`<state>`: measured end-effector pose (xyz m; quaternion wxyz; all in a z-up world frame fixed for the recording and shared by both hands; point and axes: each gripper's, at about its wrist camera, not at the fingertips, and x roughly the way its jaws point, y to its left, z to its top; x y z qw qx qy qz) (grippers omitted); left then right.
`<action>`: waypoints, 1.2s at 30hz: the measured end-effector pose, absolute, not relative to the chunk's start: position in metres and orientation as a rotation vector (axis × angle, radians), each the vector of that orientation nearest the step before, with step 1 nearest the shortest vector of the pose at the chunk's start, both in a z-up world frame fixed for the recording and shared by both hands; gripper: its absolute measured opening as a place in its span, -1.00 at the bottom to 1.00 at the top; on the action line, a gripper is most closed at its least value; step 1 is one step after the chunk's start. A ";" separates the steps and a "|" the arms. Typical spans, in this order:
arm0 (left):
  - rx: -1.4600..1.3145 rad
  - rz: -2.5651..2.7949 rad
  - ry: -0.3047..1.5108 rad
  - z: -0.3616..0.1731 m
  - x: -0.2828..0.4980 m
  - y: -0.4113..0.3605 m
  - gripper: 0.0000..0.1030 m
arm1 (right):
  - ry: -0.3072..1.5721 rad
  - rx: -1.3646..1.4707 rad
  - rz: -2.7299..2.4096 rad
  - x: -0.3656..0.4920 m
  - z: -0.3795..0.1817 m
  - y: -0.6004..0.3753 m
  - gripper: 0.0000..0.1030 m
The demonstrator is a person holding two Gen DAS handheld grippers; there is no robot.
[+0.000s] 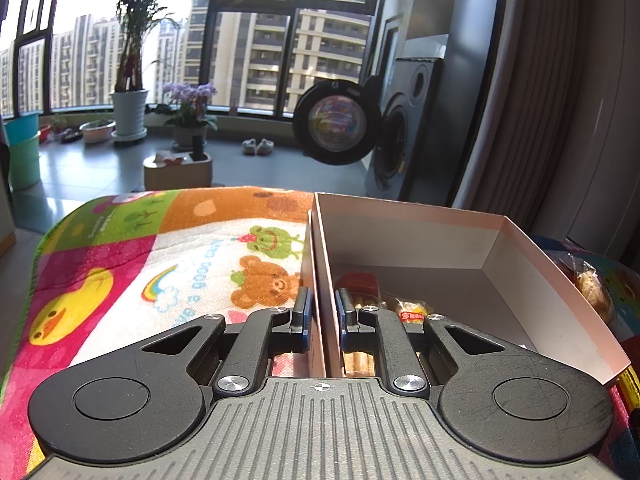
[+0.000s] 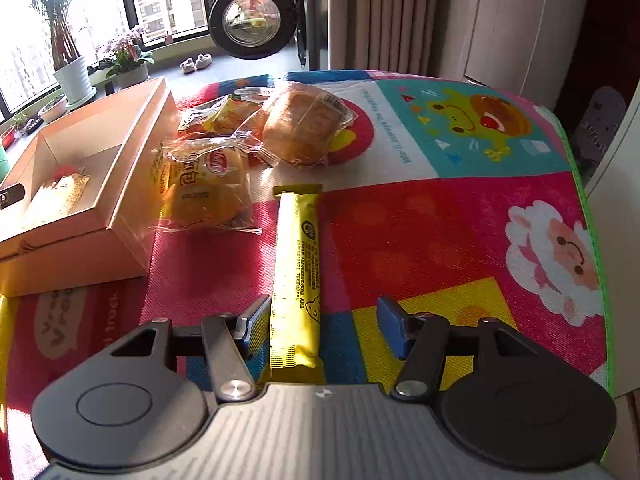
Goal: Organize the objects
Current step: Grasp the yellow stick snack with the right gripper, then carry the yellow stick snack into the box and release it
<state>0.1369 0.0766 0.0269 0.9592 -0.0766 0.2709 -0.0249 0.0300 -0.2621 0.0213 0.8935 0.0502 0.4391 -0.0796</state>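
Yellow foil wraps the long snack stick [image 2: 296, 280] that lies flat on the play mat [image 2: 440, 240], its near end between the fingers of the right gripper [image 2: 320, 330]. That claw stands wide open around it, gripping nothing; one pad sits just beside the wrapper, the other well clear. The stick looks light and fairly stiff, but the wrapper is glossy and likely slippery, and the filling could crush, so a gentle pinch across the narrow width near the middle seems best, clear of the crimped ends.

Beyond it lie a wrapped cake [image 2: 204, 184], a wrapped bun [image 2: 304, 128] and smaller packets, all soft and crinkly. To their left stands the open cardboard box [image 2: 132, 168], with a few snacks already inside.

The left gripper [image 1: 322, 320] is nearly closed, pinching the box wall [image 1: 320, 280] between its pads, probably to steady it.

The padded mat, printed with cartoon animals, gives a soft, yielding surface. Behind are tall windows, potted plants [image 1: 130, 80] and a washing machine [image 1: 394, 140] with its door open.
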 end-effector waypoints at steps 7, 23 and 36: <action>-0.152 -0.049 0.548 0.027 0.137 0.077 -0.72 | 0.866 0.065 -0.151 0.035 0.016 -0.255 0.13; -0.164 -0.053 0.553 0.028 0.137 0.077 -0.71 | 0.890 0.011 -0.045 0.003 0.064 -0.215 -0.55; -0.173 -0.057 0.554 0.027 0.139 0.078 -0.71 | 0.627 0.056 0.101 0.019 0.177 -0.180 -0.55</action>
